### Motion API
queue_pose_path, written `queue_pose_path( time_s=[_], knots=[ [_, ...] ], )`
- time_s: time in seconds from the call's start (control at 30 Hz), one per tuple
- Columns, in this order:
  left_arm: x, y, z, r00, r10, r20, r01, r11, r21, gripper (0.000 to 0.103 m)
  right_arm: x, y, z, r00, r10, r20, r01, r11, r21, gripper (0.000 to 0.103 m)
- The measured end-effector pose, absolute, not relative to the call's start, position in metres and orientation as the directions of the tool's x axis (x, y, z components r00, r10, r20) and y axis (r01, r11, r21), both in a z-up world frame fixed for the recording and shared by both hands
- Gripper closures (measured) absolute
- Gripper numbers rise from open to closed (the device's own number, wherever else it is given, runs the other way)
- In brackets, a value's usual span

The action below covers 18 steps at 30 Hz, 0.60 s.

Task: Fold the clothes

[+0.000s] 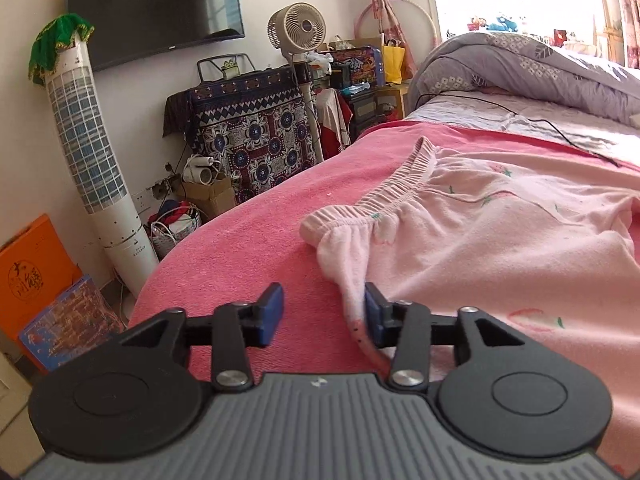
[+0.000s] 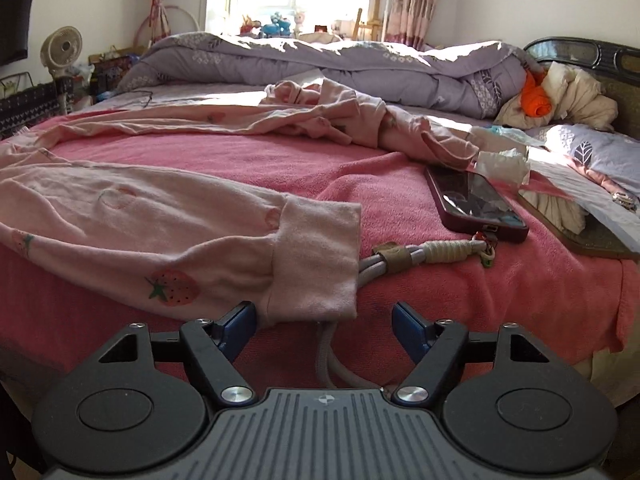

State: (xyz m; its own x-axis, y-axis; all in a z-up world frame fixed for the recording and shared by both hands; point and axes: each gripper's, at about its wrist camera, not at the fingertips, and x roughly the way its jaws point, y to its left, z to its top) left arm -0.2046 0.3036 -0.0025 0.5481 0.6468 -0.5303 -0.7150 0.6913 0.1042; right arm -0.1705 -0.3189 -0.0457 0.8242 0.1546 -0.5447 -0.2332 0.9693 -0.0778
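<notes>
The left gripper [image 1: 324, 312] stands with its jaws apart, its blue pads [image 1: 274, 312] clear of the cloth: the near edge of the pink pyjama trousers [image 1: 480, 240] just brushes the right-hand pad but nothing is pinched. The right gripper [image 2: 324, 320] is open too, wider, with the trouser cuff [image 2: 316, 256] lying just ahead of its left finger at about eleven o'clock and not between the pads.

The trousers lie spread on the pink bed cover [image 1: 248, 248], the gathered waistband [image 1: 384, 196] at one o'clock from the left gripper, the leg running off toward the cuff in the right wrist view. A second pink garment [image 2: 312, 116] sits crumpled at twelve o'clock, further up the bed.

The fabric looks thin, soft and light — it will drape and sag rather than hold a line, so a pinch at a single layer would likely slip. The thicker elastic waistband and the doubled cuff seem the firmest holds. A phone [image 2: 476, 204] with its corded strap [image 2: 424, 252] lies at one o'clock, the cord running under the cuff — a likely snag.
</notes>
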Motion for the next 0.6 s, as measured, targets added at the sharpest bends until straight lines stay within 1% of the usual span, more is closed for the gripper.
queue_pose_path(
  time_s=[0.1, 0.17, 0.2, 0.27, 0.37, 0.43, 0.5, 0.57, 0.6],
  knots=[
    [-0.222, 0.319, 0.007, 0.589, 0.592, -0.550, -0.717, 0.697, -0.018, 0.039, -0.171, -0.317, -0.028, 0.856, 0.177, -0.486, -0.245, 0.966, -0.081, 0.025],
    [-0.230, 0.323, 0.012, 0.610, 0.572, -0.548, -0.716, 0.695, -0.072, 0.039, -0.167, -0.307, -0.018, 0.864, 0.223, -0.451, -0.280, 0.958, -0.063, 0.025],
    [-0.231, 0.318, 0.015, 0.615, 0.585, -0.528, -0.711, 0.701, -0.052, 0.040, -0.164, -0.298, -0.015, 0.859, 0.263, -0.439, -0.315, 0.948, -0.049, 0.025],
    [-0.229, 0.301, 0.021, 0.626, 0.623, -0.469, -0.692, 0.721, 0.032, 0.041, -0.157, -0.266, -0.013, 0.826, 0.377, -0.418, -0.425, 0.905, -0.025, 0.025],
    [-0.224, 0.279, 0.031, 0.648, 0.654, -0.391, -0.662, 0.737, 0.135, 0.040, -0.149, -0.208, -0.014, 0.734, 0.553, -0.394, -0.600, 0.800, 0.004, 0.025],
    [-0.219, 0.272, 0.037, 0.673, 0.635, -0.379, -0.640, 0.757, 0.130, 0.040, -0.150, -0.162, -0.016, 0.652, 0.660, -0.372, -0.712, 0.703, -0.001, 0.025],
    [-0.216, 0.266, 0.041, 0.721, 0.573, -0.390, -0.588, 0.803, 0.095, 0.040, -0.152, -0.121, -0.018, 0.574, 0.735, -0.361, -0.793, 0.610, -0.020, 0.026],
    [-0.212, 0.253, 0.041, 0.760, 0.523, -0.386, -0.535, 0.840, 0.087, 0.040, -0.154, -0.085, -0.023, 0.516, 0.769, -0.377, -0.840, 0.541, -0.047, 0.027],
    [-0.210, 0.245, 0.040, 0.776, 0.500, -0.385, -0.508, 0.857, 0.089, 0.039, -0.156, -0.070, -0.027, 0.473, 0.779, -0.411, -0.864, 0.501, -0.045, 0.032]
  ],
)
